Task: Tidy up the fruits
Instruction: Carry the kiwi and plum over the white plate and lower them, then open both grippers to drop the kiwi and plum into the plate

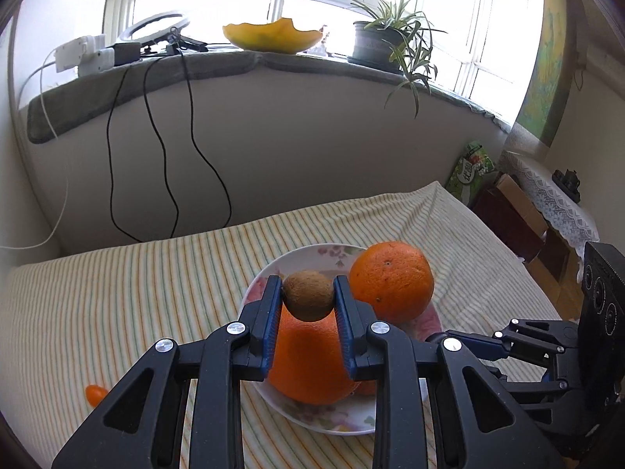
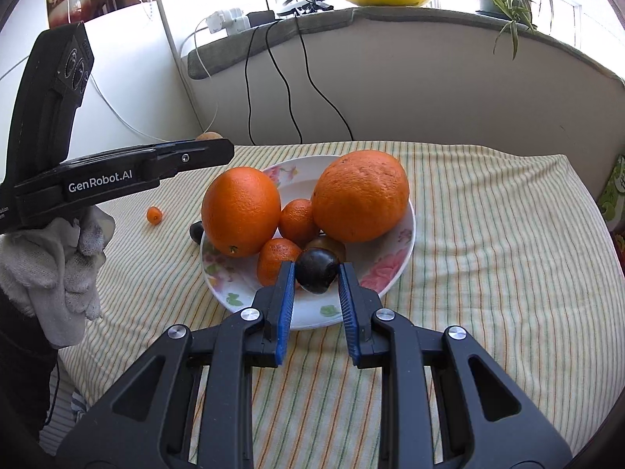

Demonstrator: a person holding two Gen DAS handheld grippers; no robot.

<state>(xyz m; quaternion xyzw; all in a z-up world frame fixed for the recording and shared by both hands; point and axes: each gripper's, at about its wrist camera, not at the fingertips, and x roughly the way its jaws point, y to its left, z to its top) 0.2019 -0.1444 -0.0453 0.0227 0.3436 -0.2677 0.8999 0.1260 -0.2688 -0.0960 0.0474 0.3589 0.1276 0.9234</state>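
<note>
My left gripper (image 1: 308, 285) is shut on a brown kiwi (image 1: 308, 297), held above a flowered plate (image 1: 300, 254). Two large oranges (image 1: 390, 281) (image 1: 308, 363) sit on that plate. My right gripper (image 2: 317, 267) is shut on a dark plum (image 2: 316, 271) over the plate's near side (image 2: 390, 285). In the right wrist view the plate holds two large oranges (image 2: 240, 211) (image 2: 359, 195), two mandarins (image 2: 299, 221) (image 2: 273, 260) and another dark fruit (image 2: 328, 244). A kumquat (image 2: 154, 215) and a dark fruit (image 2: 196, 230) lie on the cloth left of the plate.
The striped cloth (image 2: 488, 234) covers the surface, which runs up to a wall with hanging cables (image 1: 168, 156). A gloved hand (image 2: 58, 265) holds the left gripper (image 2: 224, 150) at the left. The right gripper (image 1: 433, 338) reaches in from the right. A windowsill carries a yellow bowl (image 1: 273, 37) and a potted plant (image 1: 390, 39).
</note>
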